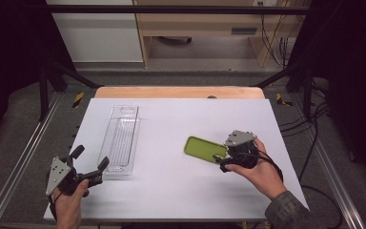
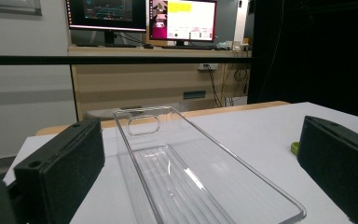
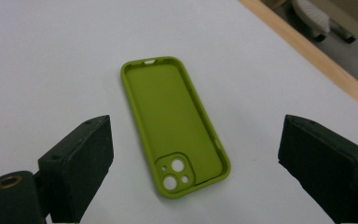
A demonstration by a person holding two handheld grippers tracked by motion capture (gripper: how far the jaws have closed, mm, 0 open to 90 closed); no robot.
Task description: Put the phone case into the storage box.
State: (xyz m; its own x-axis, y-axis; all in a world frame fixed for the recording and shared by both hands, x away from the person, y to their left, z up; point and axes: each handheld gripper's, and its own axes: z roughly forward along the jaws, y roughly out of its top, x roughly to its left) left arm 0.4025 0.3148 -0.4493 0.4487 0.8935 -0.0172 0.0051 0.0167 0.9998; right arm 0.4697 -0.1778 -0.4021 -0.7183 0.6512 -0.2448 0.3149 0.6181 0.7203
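Note:
A lime-green phone case [image 1: 204, 148] [image 3: 175, 126] lies hollow side up on the white table, right of centre, its camera cutout nearest my right gripper. My right gripper [image 1: 223, 161] [image 3: 196, 172] hovers open just over the case's near end, jaws wide on either side and nothing between them. A clear plastic tray [image 1: 120, 140] [image 2: 186, 172] lies lengthwise on the left part of the table. My left gripper [image 1: 89, 164] [image 2: 200, 182] stands open at the tray's near end, its jaws spread wider than the tray. A corner of the green case [image 2: 295, 148] peeks past the right jaw.
The white table top [image 1: 171, 191] ends in a wooden strip [image 1: 178, 92] at the far side. Metal frame rails [image 1: 14, 167] run along both sides. Beyond the table stand a wooden desk and monitors [image 2: 144, 18].

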